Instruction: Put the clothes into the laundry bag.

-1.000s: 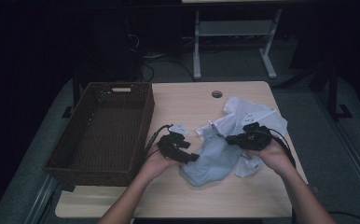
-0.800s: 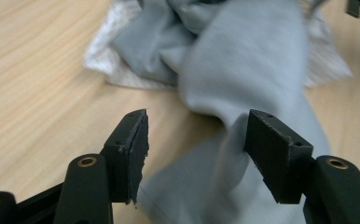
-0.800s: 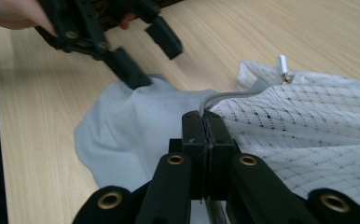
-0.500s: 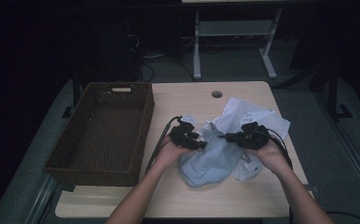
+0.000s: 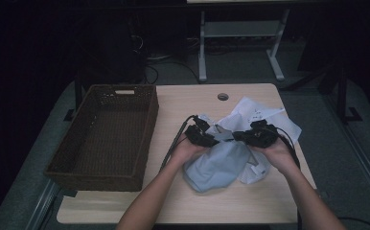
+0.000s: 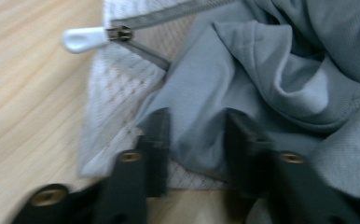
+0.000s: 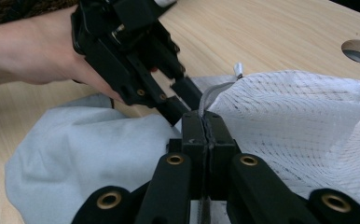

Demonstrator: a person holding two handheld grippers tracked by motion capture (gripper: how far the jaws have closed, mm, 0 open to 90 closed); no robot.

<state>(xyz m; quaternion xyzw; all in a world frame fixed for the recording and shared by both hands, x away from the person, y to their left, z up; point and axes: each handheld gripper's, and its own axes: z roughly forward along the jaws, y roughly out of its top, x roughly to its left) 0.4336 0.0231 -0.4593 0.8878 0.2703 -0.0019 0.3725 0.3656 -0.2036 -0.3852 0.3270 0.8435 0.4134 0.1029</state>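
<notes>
Right gripper view: right hand-held gripper [image 7: 207, 133] clamped on white mesh bag [image 7: 299, 116] edge. Left hand-held gripper [image 6: 197, 140], jaws just closing, straddles grey garment [image 6: 262, 70] fold, pads not yet pressing.

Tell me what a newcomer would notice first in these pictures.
First, the two black grippers meeting mid-table over a heap of cloth: the right gripper is shut on the edge of a white mesh bag, and the left gripper, whose jaws have just been closing, straddles a fold of grey cloth. Next, the dark wicker basket on the table's left side.
</notes>
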